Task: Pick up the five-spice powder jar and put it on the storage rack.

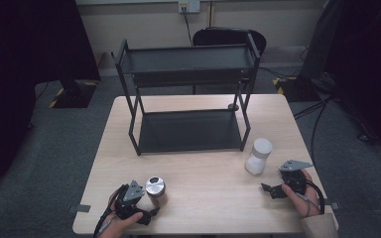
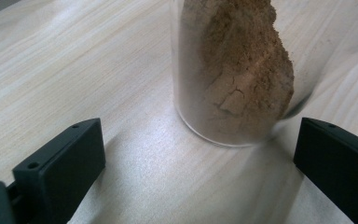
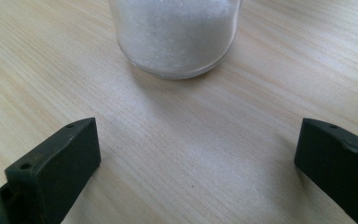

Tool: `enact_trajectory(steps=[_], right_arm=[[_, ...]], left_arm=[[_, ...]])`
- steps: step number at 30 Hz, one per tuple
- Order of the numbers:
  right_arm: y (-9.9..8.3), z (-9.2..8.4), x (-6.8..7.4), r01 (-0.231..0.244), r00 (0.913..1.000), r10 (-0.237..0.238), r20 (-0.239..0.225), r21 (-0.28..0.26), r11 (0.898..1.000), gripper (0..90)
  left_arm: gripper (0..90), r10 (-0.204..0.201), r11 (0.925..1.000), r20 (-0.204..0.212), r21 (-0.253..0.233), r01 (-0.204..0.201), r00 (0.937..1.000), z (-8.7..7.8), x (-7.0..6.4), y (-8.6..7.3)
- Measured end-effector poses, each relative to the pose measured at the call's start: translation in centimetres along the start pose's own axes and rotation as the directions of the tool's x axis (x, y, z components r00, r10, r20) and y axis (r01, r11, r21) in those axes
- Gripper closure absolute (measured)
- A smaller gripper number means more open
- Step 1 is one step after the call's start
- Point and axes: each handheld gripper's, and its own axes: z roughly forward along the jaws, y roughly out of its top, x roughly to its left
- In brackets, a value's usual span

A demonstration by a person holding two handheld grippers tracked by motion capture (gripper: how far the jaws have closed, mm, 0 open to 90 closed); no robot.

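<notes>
Your pale wood-grain rectangular desk (image 1: 198,208) carries all items. Largest on it: a black metal two-tier shelf rack (image 1: 188,99), standing upright at the far middle, both tiers bare. Next, a clear jar of white granules with a white lid (image 1: 258,156), upright, at the right, just off the rack's near right leg; in the right gripper view the jar (image 3: 175,35) stands ahead of the jaws, apart from them. Next, a clear glass jar of brown powder with a shiny metal lid (image 1: 155,191), upright, near the front edge at the left; in the left gripper view the jar (image 2: 233,74) sits ahead of the jaws and toward the right one, untouched. Your left hand-held gripper (image 1: 151,214), black with a grey three-cornered plate, is just beside the brown-powder jar, jaws spread wide, nothing between them. Your right hand-held gripper (image 1: 267,188), same make, lies near the white jar, jaws likewise spread wide on bare desk.
</notes>
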Motion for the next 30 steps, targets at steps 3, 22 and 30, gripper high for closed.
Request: enact_trajectory(steps=[3,22,30], right_arm=[[0.00,0.00,0.00,0.000,1.0000,0.000,0.000,0.000,1.000,0.0],[0.00,0.00,0.01,0.000,1.0000,0.000,0.000,0.000,1.000,0.0],[0.00,0.00,0.01,0.000,1.0000,0.000,0.000,0.000,1.000,0.0]], left_arm=[[1.4,-0.004,1.0000,0.002,-0.003,0.004,1.0000,-0.10,0.04,-0.04],[1.4,-0.037,0.9978,0.049,-0.053,0.040,0.9981,-0.19,0.41,0.14],[1.4,-0.054,0.9954,0.058,-0.076,0.058,0.9969,0.14,0.42,0.28]])
